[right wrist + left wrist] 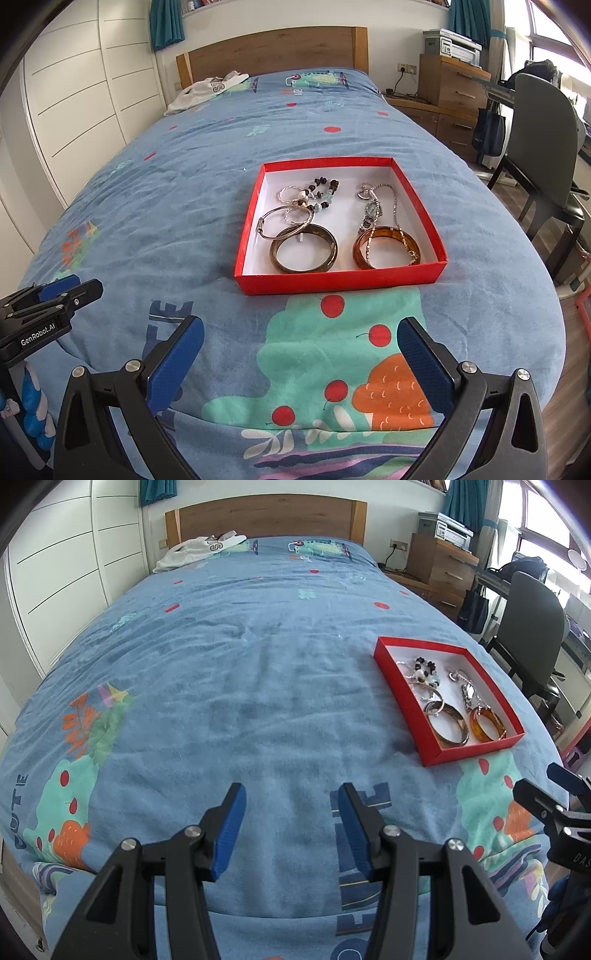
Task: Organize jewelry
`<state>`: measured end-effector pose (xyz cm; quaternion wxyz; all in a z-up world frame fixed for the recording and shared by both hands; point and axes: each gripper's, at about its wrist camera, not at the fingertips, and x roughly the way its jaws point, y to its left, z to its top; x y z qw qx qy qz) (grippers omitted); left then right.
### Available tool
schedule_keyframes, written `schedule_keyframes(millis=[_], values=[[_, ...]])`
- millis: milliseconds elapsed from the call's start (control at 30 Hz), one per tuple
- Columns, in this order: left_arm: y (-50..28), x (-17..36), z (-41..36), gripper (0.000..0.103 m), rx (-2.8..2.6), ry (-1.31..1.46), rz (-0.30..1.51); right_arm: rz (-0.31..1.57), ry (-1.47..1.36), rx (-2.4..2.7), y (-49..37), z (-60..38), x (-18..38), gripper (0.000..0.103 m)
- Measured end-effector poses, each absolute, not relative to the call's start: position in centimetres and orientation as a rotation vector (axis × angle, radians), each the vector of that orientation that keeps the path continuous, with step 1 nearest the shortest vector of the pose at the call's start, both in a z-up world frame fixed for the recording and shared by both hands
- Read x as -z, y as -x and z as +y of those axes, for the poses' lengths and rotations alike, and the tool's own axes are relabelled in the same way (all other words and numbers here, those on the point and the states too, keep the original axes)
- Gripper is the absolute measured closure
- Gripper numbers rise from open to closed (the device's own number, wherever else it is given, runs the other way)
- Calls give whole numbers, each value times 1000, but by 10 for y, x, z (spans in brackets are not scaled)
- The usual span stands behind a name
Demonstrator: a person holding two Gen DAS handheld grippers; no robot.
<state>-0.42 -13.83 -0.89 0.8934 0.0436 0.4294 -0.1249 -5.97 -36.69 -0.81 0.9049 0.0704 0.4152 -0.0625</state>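
Note:
A red box (340, 282) with a white inside lies on the blue bedspread, ahead of my right gripper (301, 332). In it lie a brown bangle (303, 249), an amber bangle (386, 248), thin silver bangles (280, 221), a beaded bracelet (321, 190), a watch (371, 212) and a silver chain (397, 218). The box also shows at the right of the left wrist view (476, 747). My left gripper (291, 797) is open and empty over bare bedspread, left of the box. My right gripper is open and empty, short of the box's near wall.
The bed (240, 664) has a wooden headboard (266, 517) and a white garment (199, 550) near it. White wardrobes (62, 561) stand on the left. A wooden dresser (450, 92) and a grey chair (543, 147) stand on the right.

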Motion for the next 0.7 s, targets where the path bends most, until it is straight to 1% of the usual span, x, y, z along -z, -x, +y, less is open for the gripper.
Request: schedule_keyframes(millis=[700], values=[[3, 14, -142, 53, 262, -101, 901, 861, -154, 136, 58, -368, 13, 1]])
